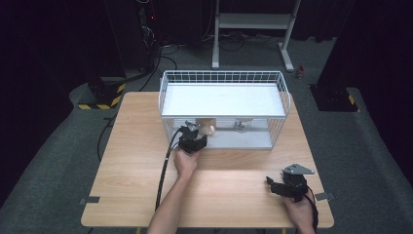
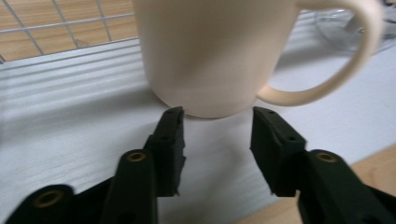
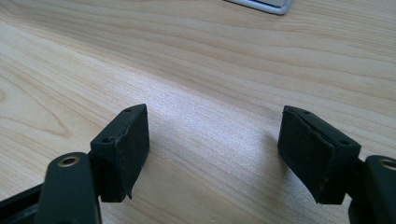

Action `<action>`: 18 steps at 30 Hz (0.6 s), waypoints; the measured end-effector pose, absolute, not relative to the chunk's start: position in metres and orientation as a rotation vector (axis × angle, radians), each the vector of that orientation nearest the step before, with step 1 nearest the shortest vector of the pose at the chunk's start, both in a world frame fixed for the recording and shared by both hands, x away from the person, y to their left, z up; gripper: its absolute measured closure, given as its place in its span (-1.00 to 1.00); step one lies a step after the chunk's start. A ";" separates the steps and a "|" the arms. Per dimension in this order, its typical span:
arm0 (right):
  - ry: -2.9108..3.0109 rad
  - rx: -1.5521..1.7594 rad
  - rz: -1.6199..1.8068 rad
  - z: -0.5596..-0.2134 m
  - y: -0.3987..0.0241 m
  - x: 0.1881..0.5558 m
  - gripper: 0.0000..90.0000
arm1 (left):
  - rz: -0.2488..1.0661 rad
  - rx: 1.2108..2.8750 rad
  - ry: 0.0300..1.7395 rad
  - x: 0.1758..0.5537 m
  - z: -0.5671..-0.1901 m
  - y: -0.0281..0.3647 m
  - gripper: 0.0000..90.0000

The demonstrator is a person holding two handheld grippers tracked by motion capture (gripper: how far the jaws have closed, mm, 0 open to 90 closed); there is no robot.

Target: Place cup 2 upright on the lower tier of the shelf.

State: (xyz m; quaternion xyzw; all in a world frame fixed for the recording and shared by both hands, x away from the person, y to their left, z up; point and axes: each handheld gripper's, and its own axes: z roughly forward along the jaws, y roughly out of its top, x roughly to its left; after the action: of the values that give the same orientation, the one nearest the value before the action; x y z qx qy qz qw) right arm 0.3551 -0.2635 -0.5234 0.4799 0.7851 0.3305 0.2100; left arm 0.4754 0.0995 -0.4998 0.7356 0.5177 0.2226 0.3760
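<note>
Under the upper shelf of the white wire rack (image 1: pixel 223 78), on its lower white shelf, stands the cream mug (image 1: pixel 208 127), toward the rack's left front; a clear glass piece (image 1: pixel 242 126) sits to its right, apart from it. From the high view, the left gripper (image 1: pixel 193 131) reaches into the rack's open front and stops right at the mug, while the right gripper (image 1: pixel 272 185) rests on the wooden table (image 1: pixel 136 146), well clear of the rack's right front corner.

Seen from the left gripper view, the mug (image 2: pixel 215 51) stands upright on the rack's shelf with its handle (image 2: pixel 343 65) looping off to the right. The gripper (image 2: pixel 218 123) has its jaws parted a modest way, nothing pinched between them, their tips just short of the mug's base.

Along the right gripper view, that gripper (image 3: pixel 215 140) holds its jaws wide over bare table, carrying nothing.

The mug looks like glazed ceramic: stiff, fairly heavy for its size, smooth and likely slippery, and breakable if knocked against the rack's wires. Its body seems too wide for the present gap; the rim wall or the handle probably offers a surer hold.
</note>
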 end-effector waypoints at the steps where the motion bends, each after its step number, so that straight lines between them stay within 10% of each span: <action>1: 2.183 1.334 0.919 -0.523 -0.264 0.355 -0.44 | 0.570 1.882 1.324 0.475 -0.500 0.100 0.11; 18: 2.183 1.334 0.919 -0.523 -0.264 0.355 -0.44 | 0.573 1.899 1.277 0.456 -0.493 0.110 -0.19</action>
State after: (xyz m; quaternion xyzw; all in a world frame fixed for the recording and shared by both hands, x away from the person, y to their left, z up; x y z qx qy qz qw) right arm 0.3551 -0.2635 -0.5234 0.4799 0.7851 0.3306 0.2098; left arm 0.4556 0.1104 -0.4925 0.7443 0.5003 0.2246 0.3812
